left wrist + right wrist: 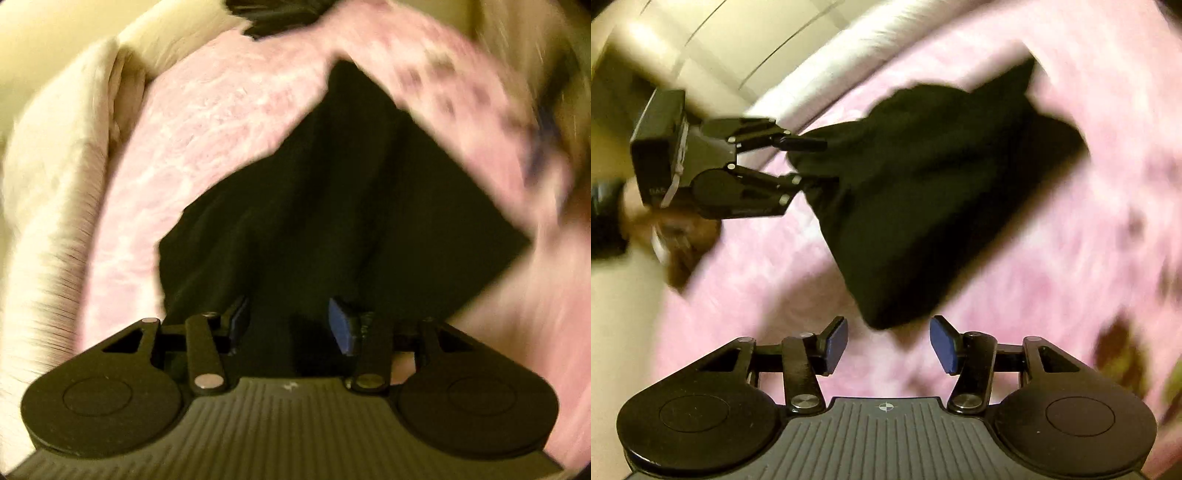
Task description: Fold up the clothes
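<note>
Black garment (923, 192) bunched on pink blanket (1071, 295), long axis upper left to lower centre. Left gripper (816, 162) at its upper-left end, jaws parted, grip unclear. Right gripper (888, 345) released, empty, just below near corner.

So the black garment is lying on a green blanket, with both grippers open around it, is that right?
Not quite. The blanket is pink, not green; the right wrist view shows it plainly under the black garment. The rest holds: the right gripper is open with nothing between its pads, and the left gripper is open at the garment's edge.
</note>
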`<action>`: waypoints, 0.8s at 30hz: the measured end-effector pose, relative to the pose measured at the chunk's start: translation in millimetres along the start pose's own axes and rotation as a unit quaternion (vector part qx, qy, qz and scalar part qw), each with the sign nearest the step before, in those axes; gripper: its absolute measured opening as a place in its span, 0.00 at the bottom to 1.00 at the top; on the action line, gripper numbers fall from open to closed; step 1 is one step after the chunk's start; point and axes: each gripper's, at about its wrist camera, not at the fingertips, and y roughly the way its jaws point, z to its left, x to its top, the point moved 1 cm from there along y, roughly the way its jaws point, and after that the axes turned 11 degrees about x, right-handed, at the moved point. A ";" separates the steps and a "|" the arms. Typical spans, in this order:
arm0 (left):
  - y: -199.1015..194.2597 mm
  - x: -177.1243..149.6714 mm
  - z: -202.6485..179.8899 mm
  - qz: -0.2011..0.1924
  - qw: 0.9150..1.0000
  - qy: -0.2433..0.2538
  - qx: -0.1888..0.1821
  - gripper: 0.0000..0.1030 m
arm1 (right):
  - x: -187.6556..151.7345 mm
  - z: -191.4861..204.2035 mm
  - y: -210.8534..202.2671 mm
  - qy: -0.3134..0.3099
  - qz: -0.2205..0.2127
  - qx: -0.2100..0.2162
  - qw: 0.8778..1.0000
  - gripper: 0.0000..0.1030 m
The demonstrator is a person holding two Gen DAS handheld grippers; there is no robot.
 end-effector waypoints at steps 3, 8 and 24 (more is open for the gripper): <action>1.1 -27.4 -27.2 -0.021 0.990 0.130 0.042 0.54 | 9.9 40.9 26.4 -0.165 0.038 -0.067 0.983 0.58; 41.3 -61.4 -61.6 -0.056 0.949 0.298 0.090 0.63 | -8.5 76.2 99.7 -0.341 0.116 -0.163 0.919 0.72; 92.0 -64.0 -43.1 -0.001 0.956 0.266 0.122 0.43 | -71.2 45.0 152.0 -0.583 0.139 -0.325 0.731 0.68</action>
